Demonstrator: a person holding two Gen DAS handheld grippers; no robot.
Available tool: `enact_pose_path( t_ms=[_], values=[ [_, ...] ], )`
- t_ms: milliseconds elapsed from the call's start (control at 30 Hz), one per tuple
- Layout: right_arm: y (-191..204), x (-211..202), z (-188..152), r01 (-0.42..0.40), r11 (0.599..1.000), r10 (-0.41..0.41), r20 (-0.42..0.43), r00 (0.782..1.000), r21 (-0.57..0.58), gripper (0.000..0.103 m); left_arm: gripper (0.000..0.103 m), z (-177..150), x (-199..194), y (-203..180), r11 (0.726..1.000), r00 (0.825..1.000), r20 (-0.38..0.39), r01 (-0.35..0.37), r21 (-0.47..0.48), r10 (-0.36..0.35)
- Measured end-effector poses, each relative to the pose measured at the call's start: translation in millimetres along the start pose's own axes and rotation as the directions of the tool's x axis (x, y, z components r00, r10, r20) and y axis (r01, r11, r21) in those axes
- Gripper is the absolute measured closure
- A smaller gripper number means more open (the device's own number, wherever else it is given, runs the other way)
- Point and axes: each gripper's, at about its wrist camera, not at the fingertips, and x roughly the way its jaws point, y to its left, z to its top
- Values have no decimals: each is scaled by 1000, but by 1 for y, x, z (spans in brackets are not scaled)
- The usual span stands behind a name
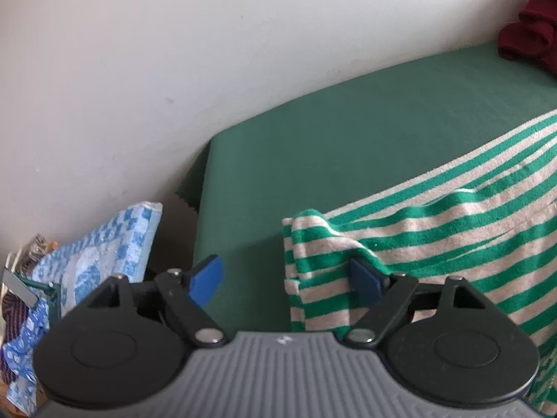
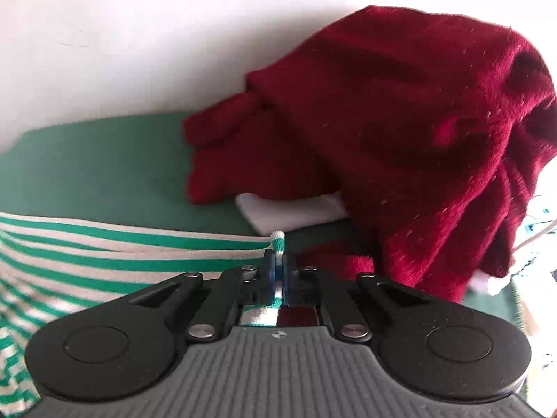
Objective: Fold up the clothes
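You've got a table under a dark green cloth (image 1: 348, 146), set against the wall. On it: striped green-and-white garment (image 1: 452, 216) spread at the near edge, dark red knit pile (image 2: 400, 122) at the back, folded white piece (image 2: 289, 214) tucked under the pile.

— How many garments are on my green cloth (image 1: 365, 132)?

— Two I can count for sure: one green-and-white striped top (image 1: 435, 230) lying on the cloth, and one dark red knit (image 2: 400, 122) heaped at the cloth's far end, against the wall.

— Anything else folded there?

— One white folded piece (image 2: 289, 212), on the cloth and tucked under the red knit's edge.

— And off the cloth?

— One blue-and-white checked towel (image 1: 104, 254), hanging beside the cloth's corner. There is clutter beyond the towel, too blurred for me to count.

— My tools?

— Two: one left gripper (image 1: 285, 278), one right gripper (image 2: 278, 271), two fingers each.
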Motion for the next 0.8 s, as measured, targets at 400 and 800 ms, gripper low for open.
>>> enact_pose_path(
  t_ms=[400,800],
  values=[
    [34,6,-1,41,992,-35,47,998,-118,97,100,12,14,-36,986,995,34,-96,138,92],
    [65,-27,13,-256,933,292,116,950,-253,66,87,6,-42,9,963,982,172,32,266,-80]
  ],
)
